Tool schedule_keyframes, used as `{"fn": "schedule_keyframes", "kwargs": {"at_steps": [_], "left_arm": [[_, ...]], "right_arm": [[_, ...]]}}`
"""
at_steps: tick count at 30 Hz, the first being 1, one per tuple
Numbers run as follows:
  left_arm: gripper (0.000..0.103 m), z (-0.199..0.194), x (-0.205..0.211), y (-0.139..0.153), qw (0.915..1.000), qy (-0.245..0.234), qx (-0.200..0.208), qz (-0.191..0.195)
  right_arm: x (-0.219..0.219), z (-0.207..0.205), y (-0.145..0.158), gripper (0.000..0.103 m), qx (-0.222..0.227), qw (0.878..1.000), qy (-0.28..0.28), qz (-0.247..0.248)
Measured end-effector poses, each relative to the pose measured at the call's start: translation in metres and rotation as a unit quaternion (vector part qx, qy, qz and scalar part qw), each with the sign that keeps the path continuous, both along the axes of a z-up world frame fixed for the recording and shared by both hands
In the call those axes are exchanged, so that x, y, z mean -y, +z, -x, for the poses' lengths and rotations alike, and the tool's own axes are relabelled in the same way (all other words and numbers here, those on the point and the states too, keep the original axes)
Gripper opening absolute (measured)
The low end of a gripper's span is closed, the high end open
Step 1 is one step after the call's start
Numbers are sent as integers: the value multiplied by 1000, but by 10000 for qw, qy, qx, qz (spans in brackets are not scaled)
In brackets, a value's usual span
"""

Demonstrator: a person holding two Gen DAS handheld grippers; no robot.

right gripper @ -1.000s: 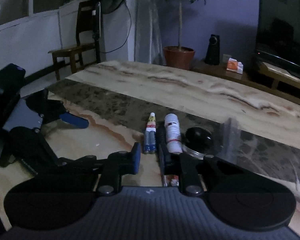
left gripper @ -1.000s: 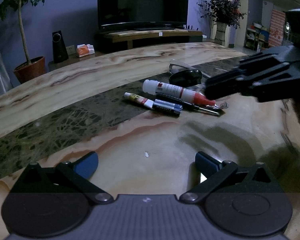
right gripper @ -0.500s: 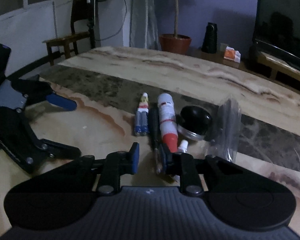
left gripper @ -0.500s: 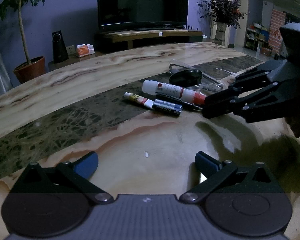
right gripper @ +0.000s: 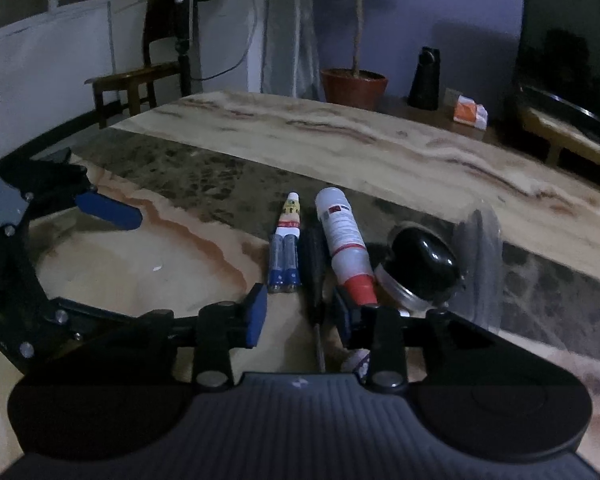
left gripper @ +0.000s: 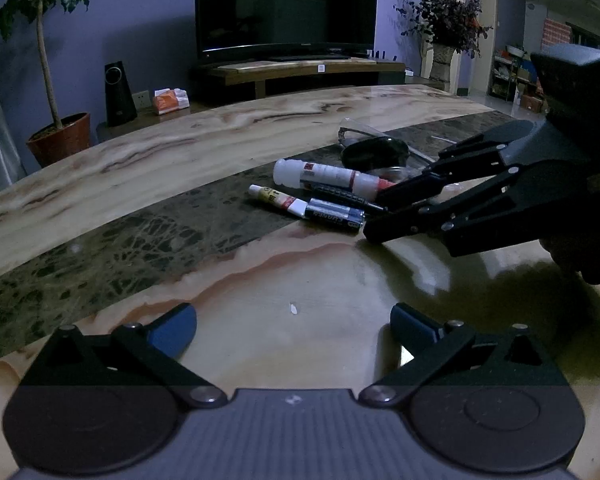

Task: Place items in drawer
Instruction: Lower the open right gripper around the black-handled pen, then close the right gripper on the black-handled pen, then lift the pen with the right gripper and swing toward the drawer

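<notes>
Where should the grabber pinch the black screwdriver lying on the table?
Pinch the screwdriver on its thick black handle, coming down from above along its length. It lies flat, squeezed between the batteries and the white bottle, so sideways room is tight. The right gripper already straddles it where handle meets shaft; its jaws have just been opening and do not press on it.

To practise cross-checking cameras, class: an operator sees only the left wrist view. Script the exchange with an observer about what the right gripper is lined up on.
Operator: What sits between the right gripper's pads?
Observer: The right gripper straddles the black screwdriver. Its jaws have just been opening, and the pads are not touching it.
Operator: Are the batteries inside the gap too?
Observer: No. The two batteries lie side by side just beyond one pad, outside the gap.
</notes>
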State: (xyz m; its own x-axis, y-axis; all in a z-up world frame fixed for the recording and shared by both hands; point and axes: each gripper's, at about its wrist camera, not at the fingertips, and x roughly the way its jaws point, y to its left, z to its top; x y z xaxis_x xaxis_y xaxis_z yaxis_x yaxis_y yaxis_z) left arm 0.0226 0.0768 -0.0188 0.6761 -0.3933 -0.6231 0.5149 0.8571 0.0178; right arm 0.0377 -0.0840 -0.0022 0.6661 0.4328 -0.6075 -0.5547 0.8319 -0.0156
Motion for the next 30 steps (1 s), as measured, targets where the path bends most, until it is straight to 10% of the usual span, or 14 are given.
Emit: {"fn": "schedule_keyframes", "kwargs": {"at_steps": [6,30], "left_arm": [[103,0,0,0,10000,0,0,0],[103,0,0,0,10000,0,0,1]], "right_arm": [[8,2,0,11,66,10000,-57,29],[18,41,4,12,-130,9999,69,-69]]}}
